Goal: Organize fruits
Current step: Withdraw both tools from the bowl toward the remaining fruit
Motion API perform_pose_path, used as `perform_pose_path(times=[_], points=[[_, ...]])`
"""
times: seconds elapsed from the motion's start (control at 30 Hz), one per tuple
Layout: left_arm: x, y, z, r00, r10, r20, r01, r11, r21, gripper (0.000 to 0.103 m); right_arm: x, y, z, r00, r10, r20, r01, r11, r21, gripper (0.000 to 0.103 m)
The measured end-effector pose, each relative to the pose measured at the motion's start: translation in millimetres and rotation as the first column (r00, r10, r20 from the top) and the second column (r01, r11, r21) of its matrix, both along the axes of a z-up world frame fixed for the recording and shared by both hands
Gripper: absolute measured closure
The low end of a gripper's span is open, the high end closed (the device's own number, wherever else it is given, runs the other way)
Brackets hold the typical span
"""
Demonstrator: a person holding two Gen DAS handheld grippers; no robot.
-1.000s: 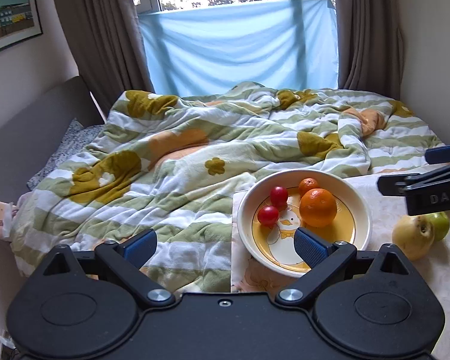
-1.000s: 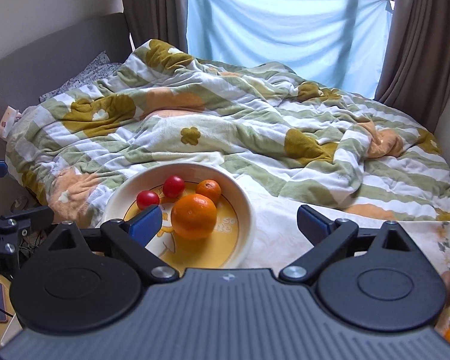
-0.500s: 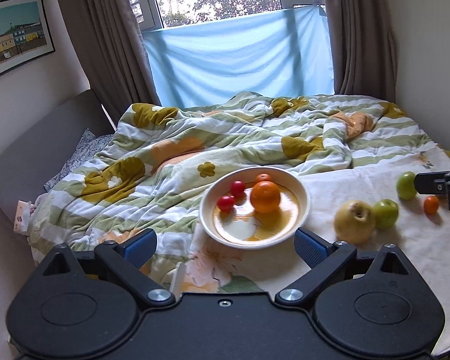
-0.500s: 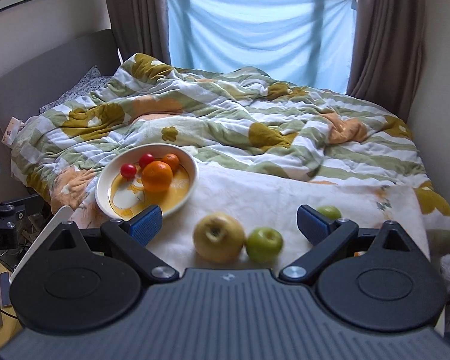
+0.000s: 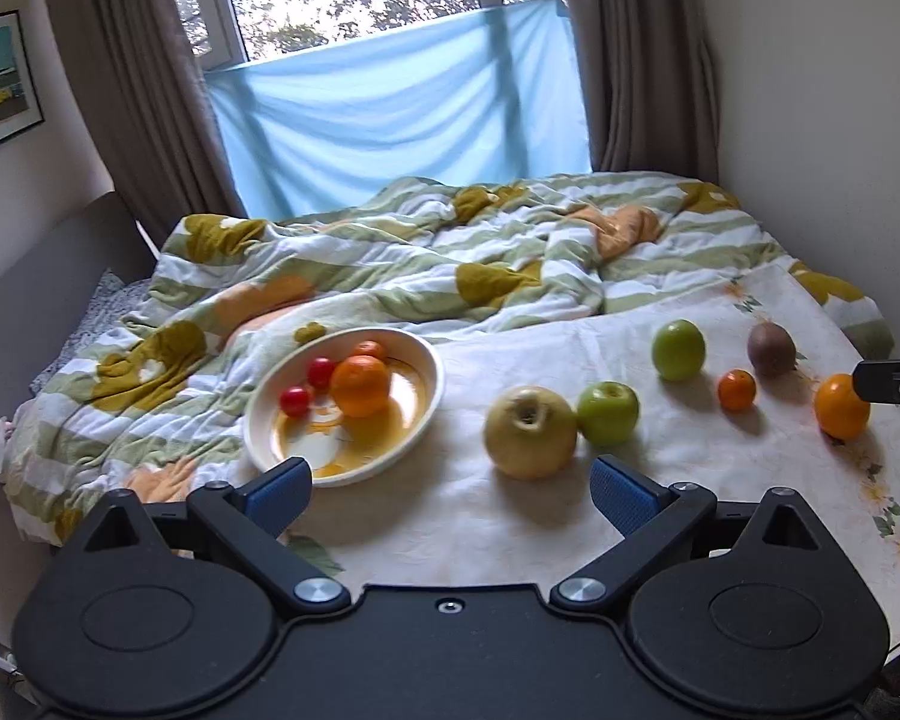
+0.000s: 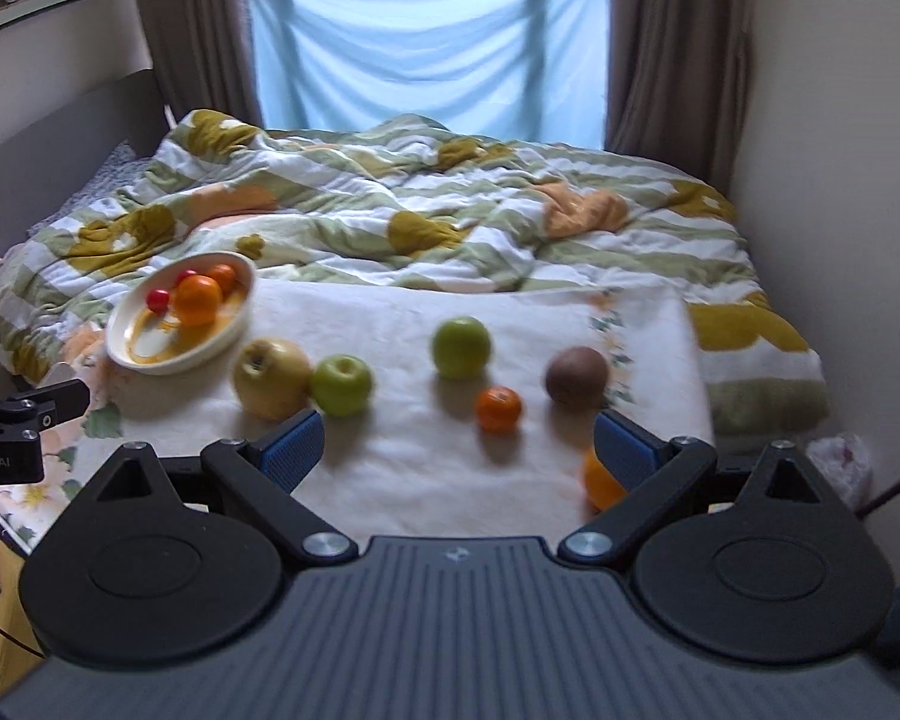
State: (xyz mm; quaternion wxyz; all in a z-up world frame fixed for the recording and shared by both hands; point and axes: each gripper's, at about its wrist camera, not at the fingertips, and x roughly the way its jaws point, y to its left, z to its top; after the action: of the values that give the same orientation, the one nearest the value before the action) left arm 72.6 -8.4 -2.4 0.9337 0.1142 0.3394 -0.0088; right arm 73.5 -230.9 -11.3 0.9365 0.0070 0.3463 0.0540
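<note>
Cloth (image 5: 510, 516) holds two green apples (image 5: 678, 350), one kiwi (image 5: 771, 348).

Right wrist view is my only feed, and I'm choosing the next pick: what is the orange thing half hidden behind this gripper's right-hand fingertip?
Observer: A whole large orange, resting on the cloth, apart from the other fruit.
Operator: Is the left gripper free to help?
Observer: Yes. The left gripper is open, with nothing between its fingers.
Operator: Any room in the plate?
Observer: The near half of the plate is bare. Its two tomatoes and two oranges sit toward the far side.
</note>
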Motion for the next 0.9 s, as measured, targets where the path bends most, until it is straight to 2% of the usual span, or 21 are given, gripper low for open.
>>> perform_pose_path(times=[0.43, 0.63, 0.9], points=[[74, -27, -62, 0.991, -0.072, -0.115, 0.076, 0.997, 0.027, 0.002, 32, -74, -59, 0.978, -0.180, -0.102, 0.181, 0.983, 0.000, 0.000], [110, -28, -86, 0.983, -0.083, -0.164, 0.095, 0.993, 0.064, 0.002, 54, -80, -81, 0.968, -0.212, -0.138, 0.212, 0.977, -0.014, 0.000], [140, -30, -110, 0.968, -0.117, -0.220, 0.131, 0.990, 0.049, 0.002, 75, -76, -101, 0.960, -0.219, -0.174, 0.215, 0.976, -0.044, 0.000]])
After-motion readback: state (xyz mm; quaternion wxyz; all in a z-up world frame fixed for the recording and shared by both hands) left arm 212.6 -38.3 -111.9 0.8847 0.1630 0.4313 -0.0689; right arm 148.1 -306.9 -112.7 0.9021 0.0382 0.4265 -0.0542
